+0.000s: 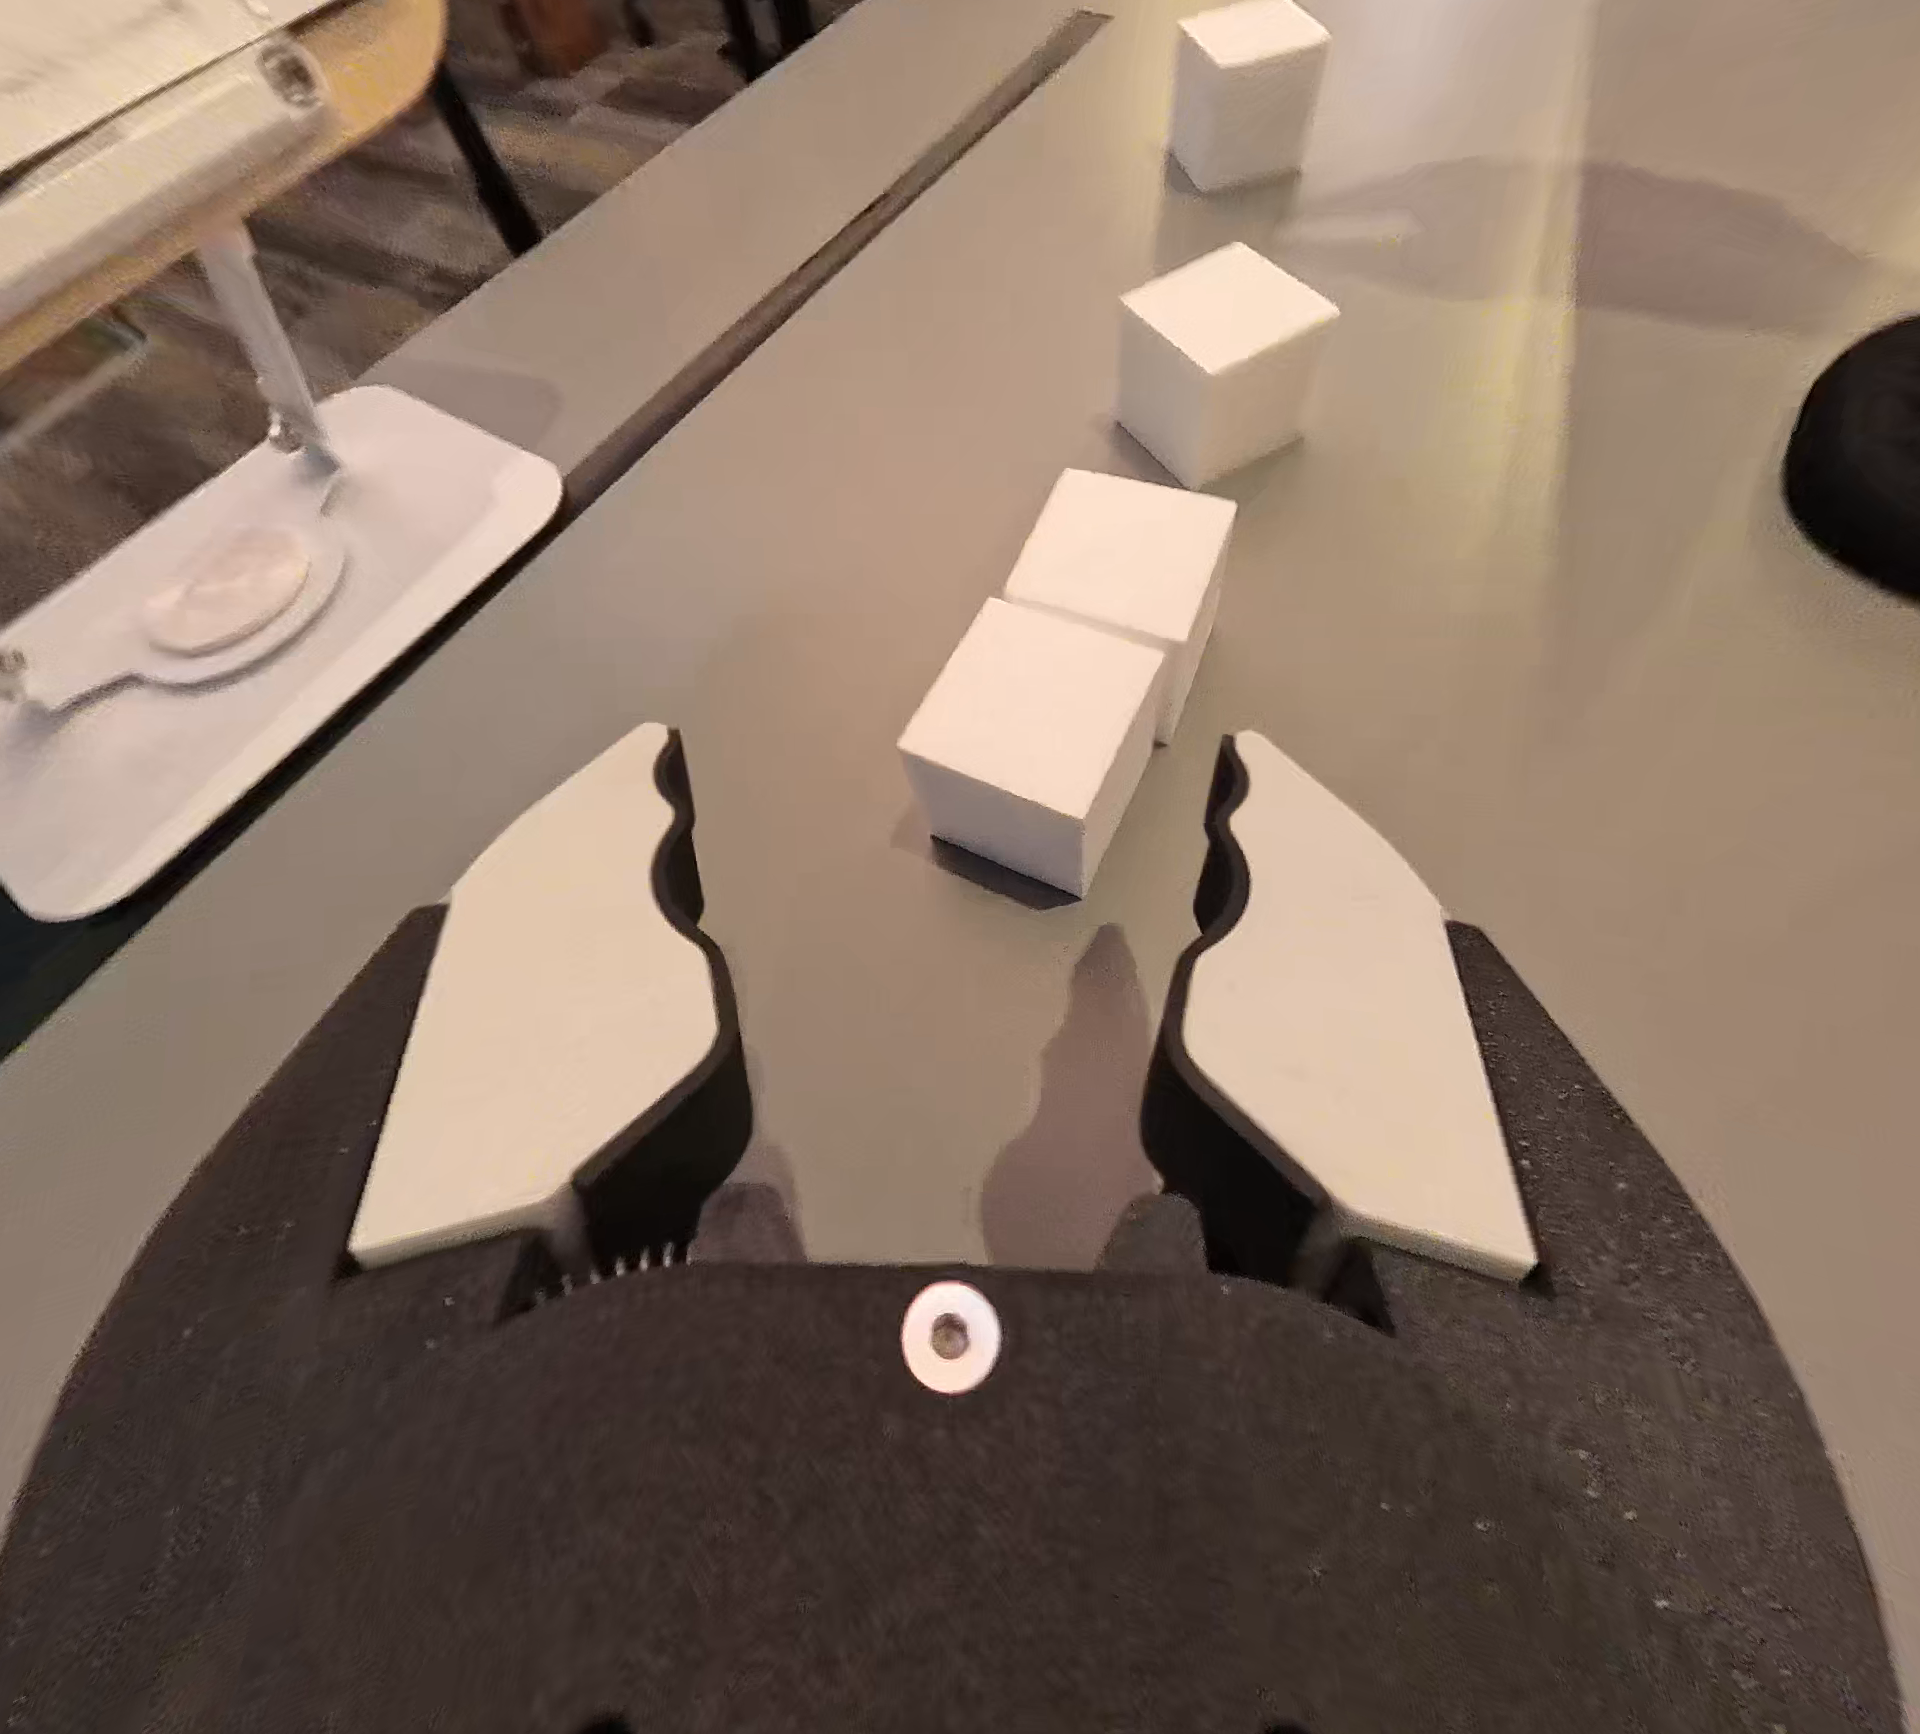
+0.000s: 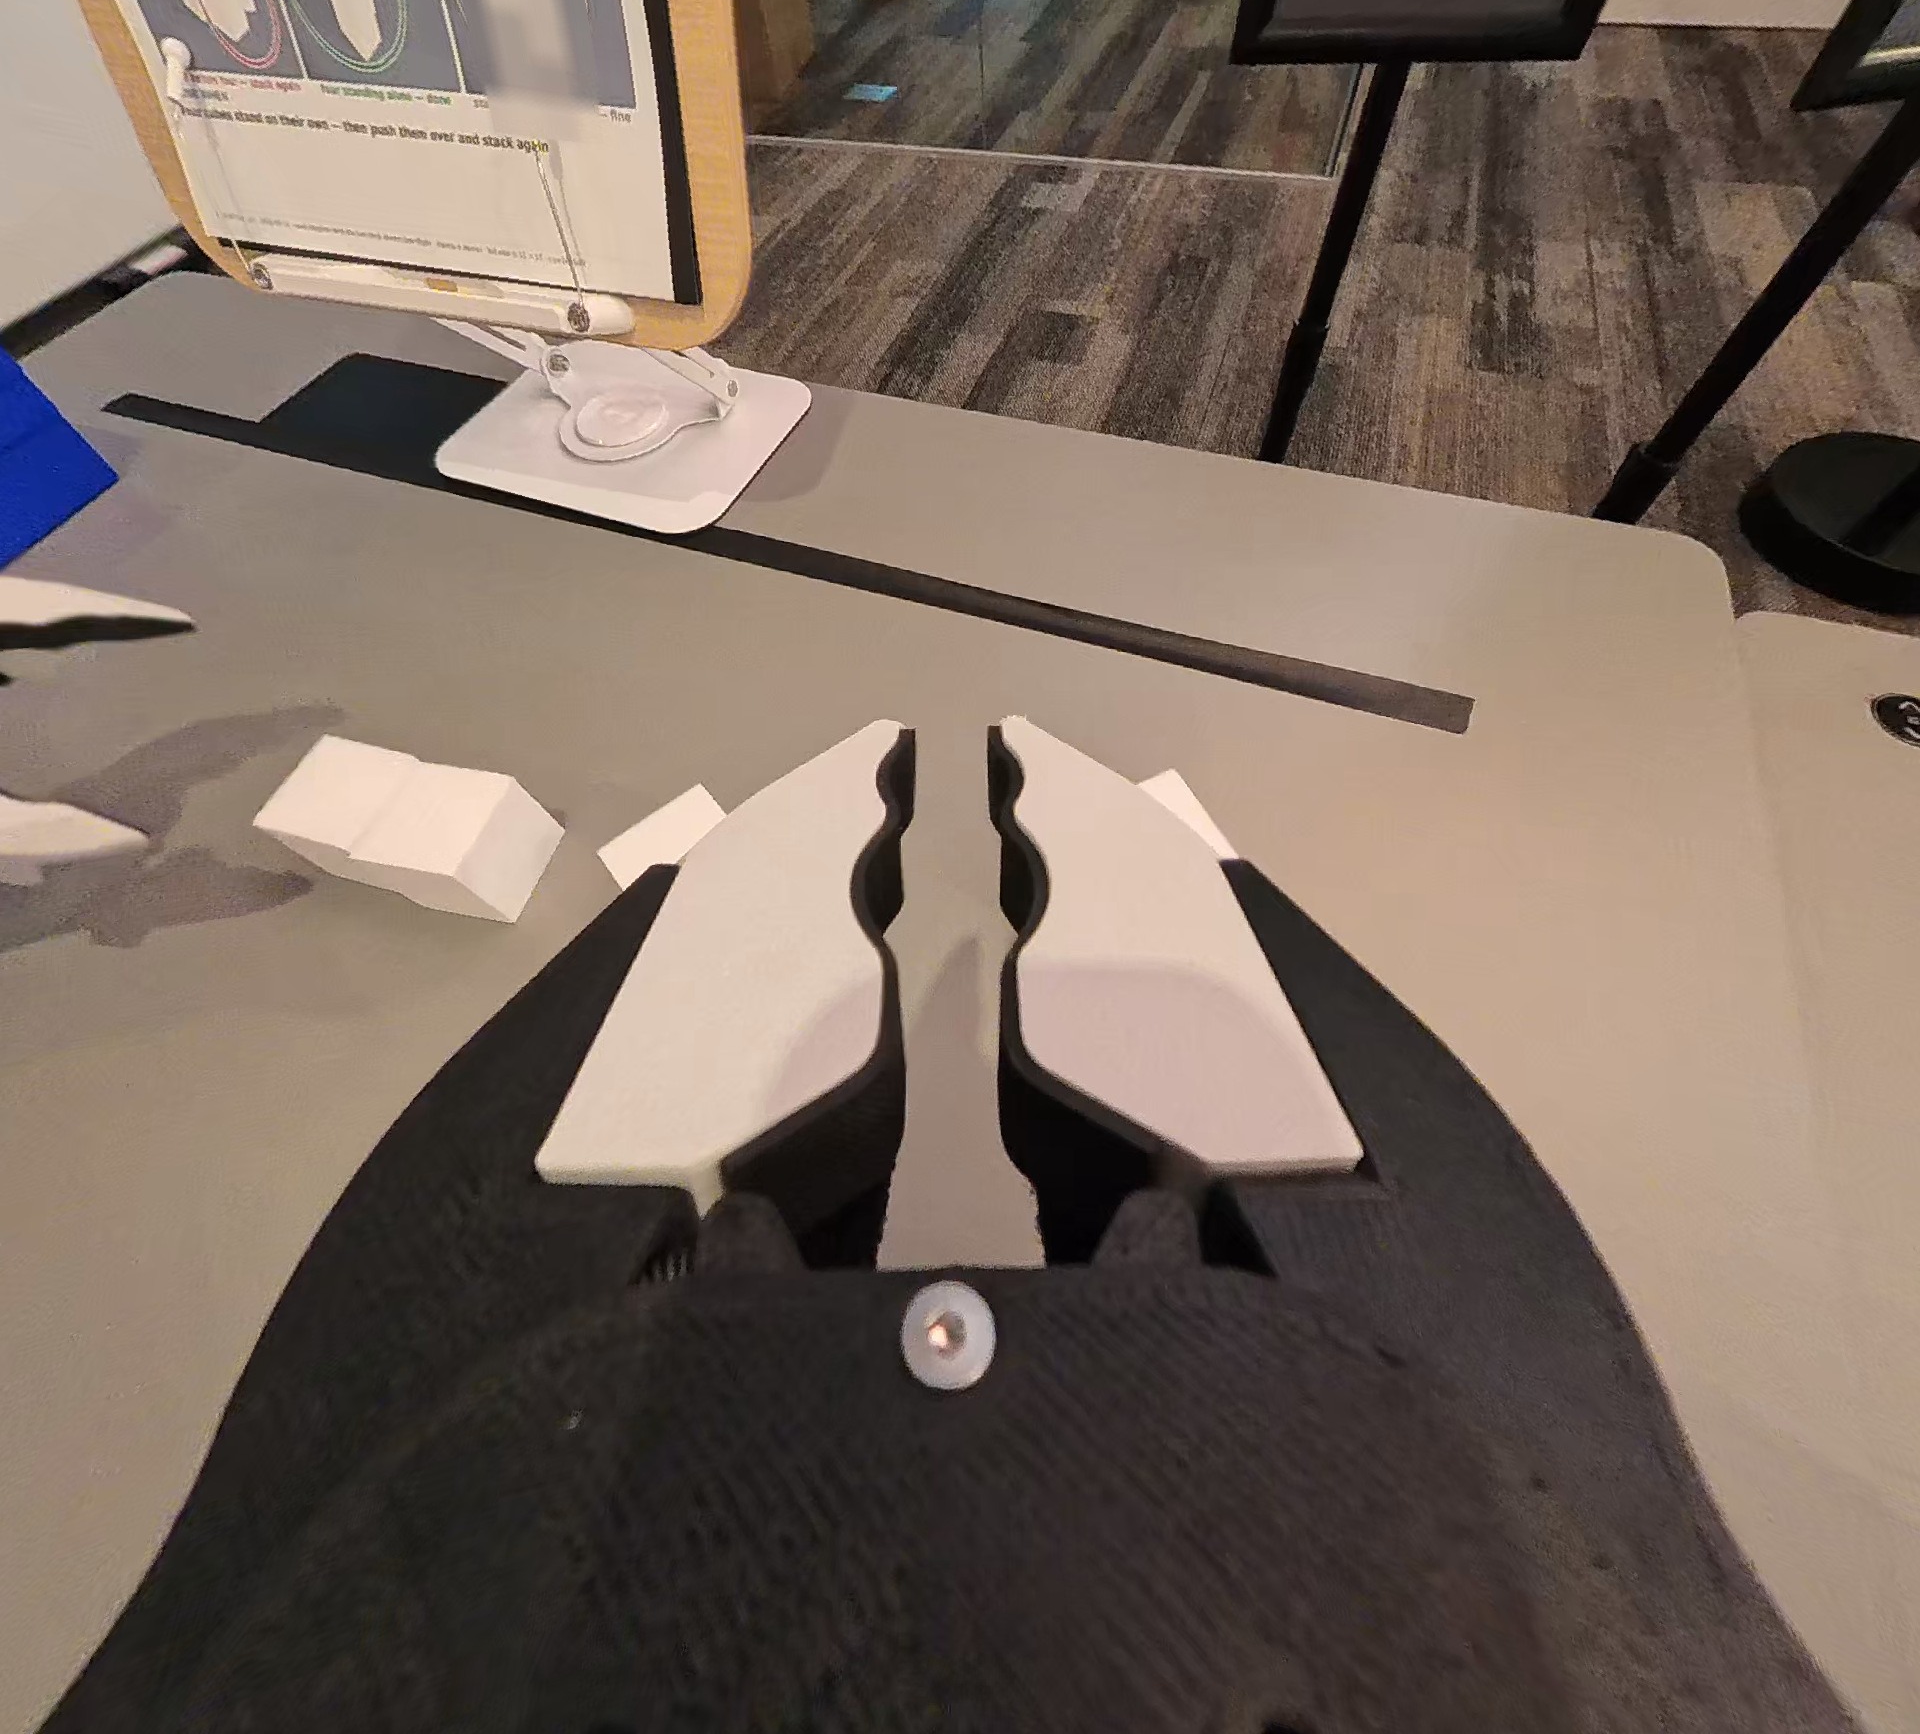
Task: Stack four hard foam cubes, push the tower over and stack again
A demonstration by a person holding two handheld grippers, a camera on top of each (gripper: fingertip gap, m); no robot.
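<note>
Four white foam cubes lie toppled in a loose row on the grey bench [image 1: 727, 437], none stacked. The nearest cube [image 1: 1029, 739] sits just ahead of the left gripper [image 1: 951, 749], whose jaws stand wide apart and empty; it touches the second cube [image 1: 1127, 557] behind it along one edge. The third cube [image 1: 1221, 359] and the far cube [image 1: 1247, 95] stand apart farther along the row.

The right gripper [image 2: 951, 734] hovers over bare bench with its jaws drawn close, a narrow gap between them, holding nothing (two cubes peek out from behind its fingers).

Judged from the task's wording and the crisp edges, the cubes are light and stiff, with matte faces that should offer fair friction. The sensible hold is across two opposite flat faces, near mid-height, jaws square to the faces; a corner grip would likely let the cube twist. Separating the touching pair comes first.
</note>
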